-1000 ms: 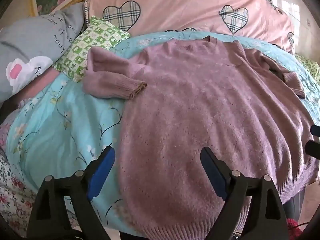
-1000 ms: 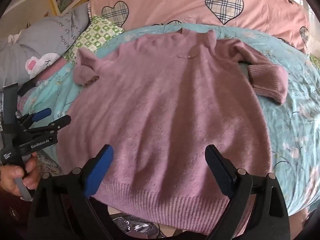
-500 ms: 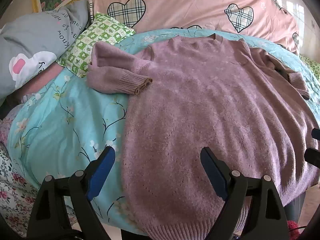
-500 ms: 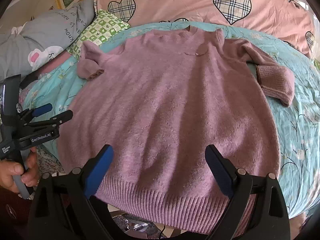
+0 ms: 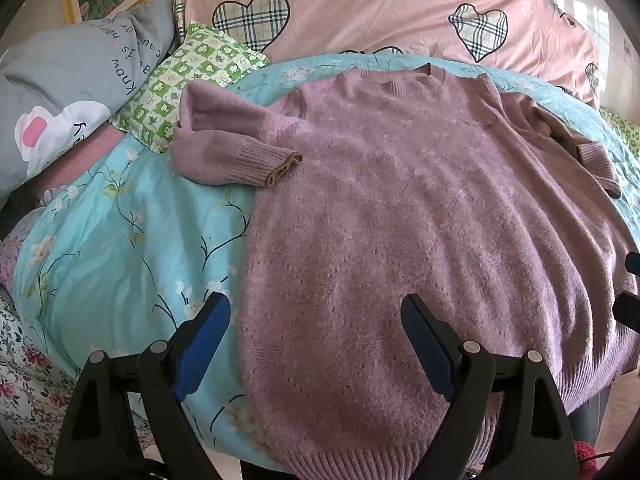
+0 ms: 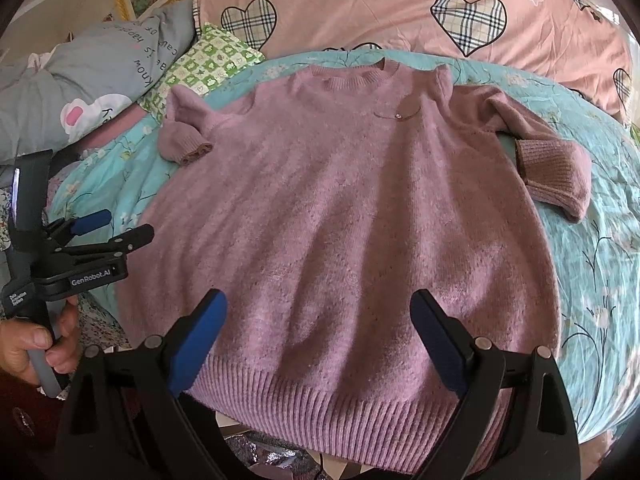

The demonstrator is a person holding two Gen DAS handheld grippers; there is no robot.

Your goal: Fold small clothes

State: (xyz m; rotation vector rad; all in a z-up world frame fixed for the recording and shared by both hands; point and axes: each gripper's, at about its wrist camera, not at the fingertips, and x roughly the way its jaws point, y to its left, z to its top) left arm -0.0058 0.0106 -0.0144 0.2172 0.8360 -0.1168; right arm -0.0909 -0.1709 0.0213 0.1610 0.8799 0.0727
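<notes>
- Two claws of mine, left gripper (image 5: 316,344) and right gripper (image 6: 320,340), hang spread wide, grasping nothing.
- Mauve sweater (image 6: 340,220) lies flat on the floral quilt (image 5: 120,240), sleeves bent inward.

Bright daylight from the upper right, blown out at a window (image 5: 600,12) in the left wrist view. Soft shadows in the folds of the mauve sweater (image 6: 340,220), darker near its hem. Sharp in the centre; strong fisheye bending and black vignette at corners. Slight blur toward edges.
</notes>
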